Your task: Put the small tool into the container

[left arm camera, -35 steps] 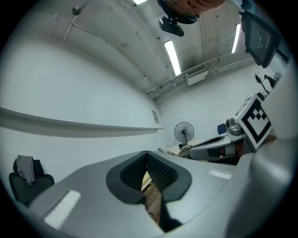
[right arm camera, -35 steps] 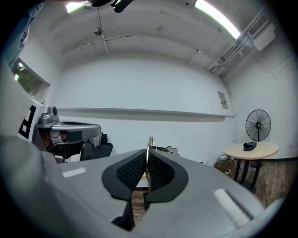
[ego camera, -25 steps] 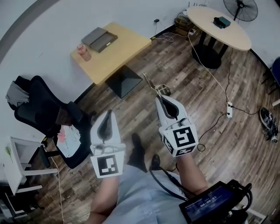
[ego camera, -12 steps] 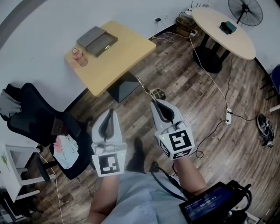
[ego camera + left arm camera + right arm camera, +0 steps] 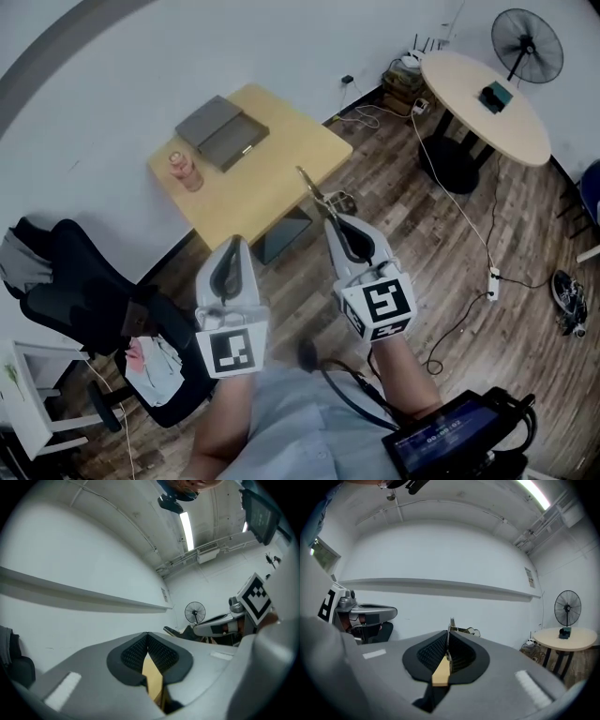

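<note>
A square wooden tabletop (image 5: 281, 187) stands against the white wall. Farther right, a round tabletop (image 5: 459, 89) carries a small dark box (image 5: 495, 95), with a standing fan (image 5: 527, 39) behind it. A black office chair (image 5: 70, 291) sits at the left. A white power strip (image 5: 493, 277) lies on the wood floor (image 5: 422, 225).

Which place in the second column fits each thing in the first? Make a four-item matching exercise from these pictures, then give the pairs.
Column one:
1. small tool
2. pink jar
3. teal box
4. fan

Column two:
A. on the round table
B. between the jaws of the right gripper
C. beyond the round table, near the wall
D. on the square table, beside the grey case

Pairs: 1-B; 2-D; 3-A; 4-C
</note>
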### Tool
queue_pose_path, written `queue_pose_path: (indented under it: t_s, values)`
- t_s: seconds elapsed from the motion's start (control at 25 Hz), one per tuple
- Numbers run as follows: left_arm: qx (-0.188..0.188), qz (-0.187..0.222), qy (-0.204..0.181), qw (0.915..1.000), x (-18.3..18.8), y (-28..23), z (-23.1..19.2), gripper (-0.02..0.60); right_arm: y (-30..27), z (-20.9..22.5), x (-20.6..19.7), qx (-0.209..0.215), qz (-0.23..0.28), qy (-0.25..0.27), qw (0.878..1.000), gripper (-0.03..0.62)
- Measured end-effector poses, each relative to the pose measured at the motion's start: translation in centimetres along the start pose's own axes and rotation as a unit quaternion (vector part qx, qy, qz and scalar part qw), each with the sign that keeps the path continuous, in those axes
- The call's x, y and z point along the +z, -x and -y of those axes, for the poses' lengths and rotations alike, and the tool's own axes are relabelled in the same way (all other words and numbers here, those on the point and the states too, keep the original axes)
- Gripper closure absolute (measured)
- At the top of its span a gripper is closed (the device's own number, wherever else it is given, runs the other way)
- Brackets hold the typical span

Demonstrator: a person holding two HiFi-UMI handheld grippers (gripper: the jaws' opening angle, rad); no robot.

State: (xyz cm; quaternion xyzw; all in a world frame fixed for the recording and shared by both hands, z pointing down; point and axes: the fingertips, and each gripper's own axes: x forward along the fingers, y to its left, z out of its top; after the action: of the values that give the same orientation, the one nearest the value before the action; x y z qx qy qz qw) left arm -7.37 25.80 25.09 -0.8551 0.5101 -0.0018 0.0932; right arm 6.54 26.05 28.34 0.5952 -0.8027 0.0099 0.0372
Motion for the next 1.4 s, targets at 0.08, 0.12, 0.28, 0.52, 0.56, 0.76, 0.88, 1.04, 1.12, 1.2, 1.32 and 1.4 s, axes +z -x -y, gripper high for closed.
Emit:
queue_pose_path:
  t_s: [0.08, 0.12, 0.28, 0.52, 0.56, 0.76, 0.88, 1.04, 1.12, 1.2, 1.32, 1.4]
  values:
    - [0.001, 0.007, 0.0, 1.0, 0.3, -1.1, -1.2, 0.572, -1.3, 0.1, 0.9, -0.004, 0.006, 0.004, 1.0, 0.585]
    - [0.001, 0.011, 0.001, 0.9999, 0.4, -1.7, -1.8, 0.572, -2.0, 0.2, 1.2, -0.006, 0.01, 0.007, 1.0, 0.585]
    - [0.0, 0.017, 0.004, 0.9999, 0.0, -3.8, -3.4, 0.572, -4.1, 0.5, 1.5, -0.01, 0.01, 0.012, 1.0, 0.585]
    - [-0.007, 0.0, 0.012, 0.9999, -1.8, -7.0, -4.3, 0.572, -7.0, 2.2, 0.8, -0.019, 0.0, 0.01, 1.0, 0.585]
    - [-0.008, -0.004, 0.013, 0.9999, -2.3, -7.6, -4.3, 0.572, -7.5, 2.6, 0.4, -0.021, -0.004, 0.008, 1.0, 0.585]
    - [-0.01, -0.028, 0.018, 0.9994, -4.9, -11.4, -4.1, 0.572, -10.5, 5.4, -1.8, -0.021, -0.02, -0.006, 1.0, 0.585]
    - [-0.005, -0.045, 0.021, 0.9988, -6.3, -14.2, -4.4, 0.572, -12.8, 7.1, -3.0, -0.014, -0.036, -0.016, 0.999, 0.585]
    - [0.003, -0.063, 0.015, 0.9979, -7.8, -19.2, -4.0, 0.572, -16.6, 11.1, -4.6, -0.002, -0.049, -0.029, 0.998, 0.585]
    - [0.011, -0.068, 0.008, 0.9976, -8.2, -21.5, -3.9, 0.572, -18.5, 13.1, -4.9, 0.007, -0.053, -0.035, 0.998, 0.585]
    - [0.018, -0.071, -0.001, 0.9973, -8.4, -23.8, -4.0, 0.572, -20.5, 14.8, -4.6, 0.018, -0.052, -0.036, 0.998, 0.585]
    - [0.031, -0.07, -0.01, 0.997, -8.3, -27.0, -4.3, 0.572, -23.5, 17.0, -3.7, 0.036, -0.046, -0.033, 0.998, 0.585]
    - [0.045, -0.067, -0.013, 0.9966, -8.0, -28.7, -4.7, 0.572, -25.4, 18.1, -3.0, 0.05, -0.04, -0.029, 0.998, 0.585]
